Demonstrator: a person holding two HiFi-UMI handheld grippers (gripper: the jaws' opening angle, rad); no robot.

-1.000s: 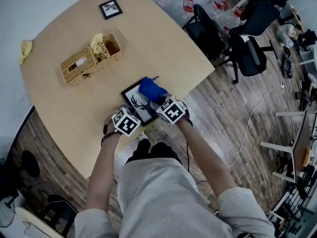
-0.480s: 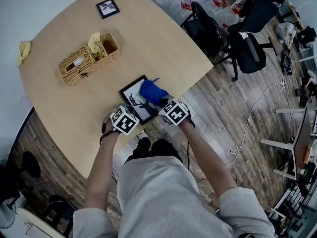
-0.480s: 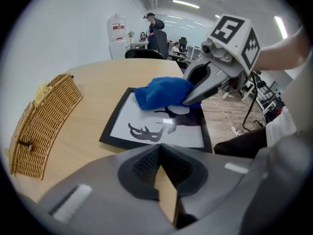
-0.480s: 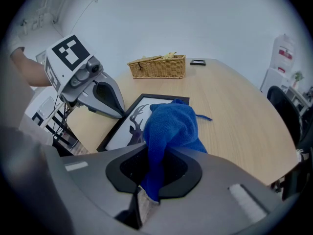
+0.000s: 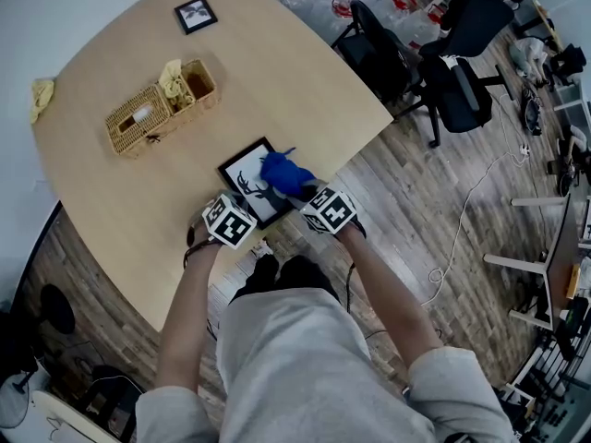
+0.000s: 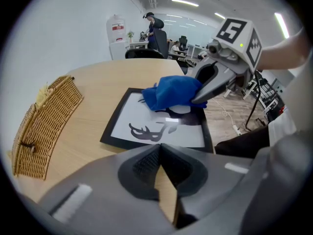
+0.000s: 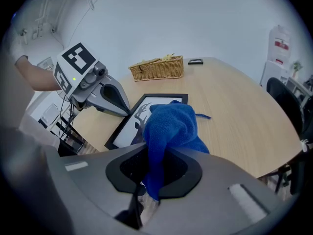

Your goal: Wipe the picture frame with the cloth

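Note:
A black picture frame (image 5: 242, 175) with a deer silhouette print lies flat near the table's front edge. On its right part rests a blue cloth (image 5: 284, 175), and my right gripper (image 5: 305, 192) is shut on that cloth. In the right gripper view the cloth (image 7: 171, 124) bulges out from between the jaws over the frame (image 7: 138, 112). My left gripper (image 5: 240, 203) is shut with nothing between its jaws, tips down at the frame's near left edge. The left gripper view shows the frame (image 6: 146, 126) just ahead, with the cloth (image 6: 171, 92) on its far side.
A wicker basket (image 5: 159, 109) with yellow stuff in it stands behind the frame. A small black frame (image 5: 196, 14) lies at the table's far side and a yellow cloth (image 5: 42, 95) at its left edge. Office chairs (image 5: 443, 72) stand on the right beyond the table.
My right gripper has drawn the blue cloth from the frame's far right corner a little nearer along its right side. The left gripper stays at the frame's near edge.

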